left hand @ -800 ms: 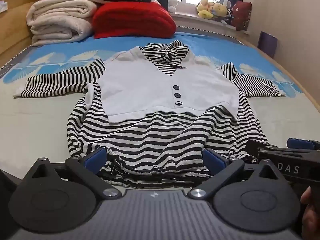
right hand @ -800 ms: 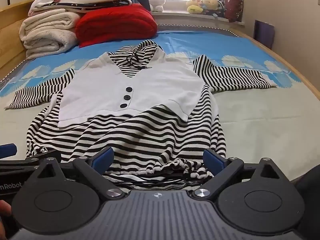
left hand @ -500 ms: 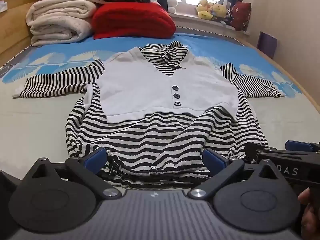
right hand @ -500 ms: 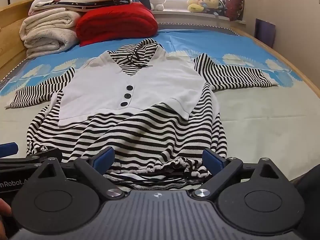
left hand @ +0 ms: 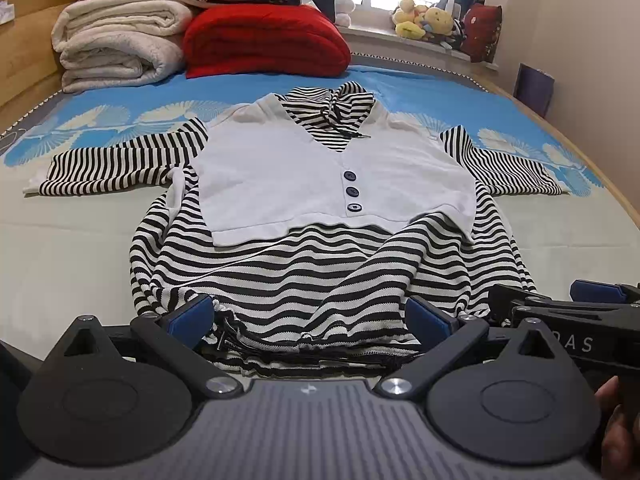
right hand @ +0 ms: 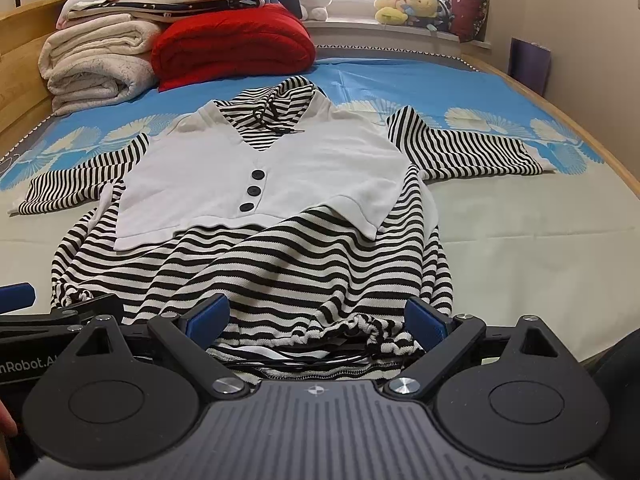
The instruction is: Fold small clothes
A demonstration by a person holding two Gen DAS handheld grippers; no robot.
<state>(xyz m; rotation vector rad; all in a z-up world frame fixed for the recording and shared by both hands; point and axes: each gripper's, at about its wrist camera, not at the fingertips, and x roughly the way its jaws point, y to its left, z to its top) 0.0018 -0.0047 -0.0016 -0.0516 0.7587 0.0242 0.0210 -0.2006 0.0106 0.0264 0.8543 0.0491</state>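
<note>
A small black-and-white striped top with a white vest front and three dark buttons [left hand: 320, 184] lies flat on the bed, sleeves spread out, hood at the far end; it also shows in the right wrist view [right hand: 264, 184]. My left gripper [left hand: 310, 316] is open, its blue pads either side of the bunched hem's left part. My right gripper [right hand: 316, 316] is open over the hem's right part. Each gripper shows at the edge of the other's view. Neither holds the cloth.
The bed has a blue and cream sheet [left hand: 100, 240]. Folded cream blankets [left hand: 116, 48] and a red blanket [left hand: 264, 40] are stacked at the far left. Plush toys [left hand: 424, 20] sit on the window sill. A wooden bed rail [left hand: 592, 168] runs along the right.
Both grippers have crept slightly forward over the hem. The jaws have stayed open and the garment has not moved.
</note>
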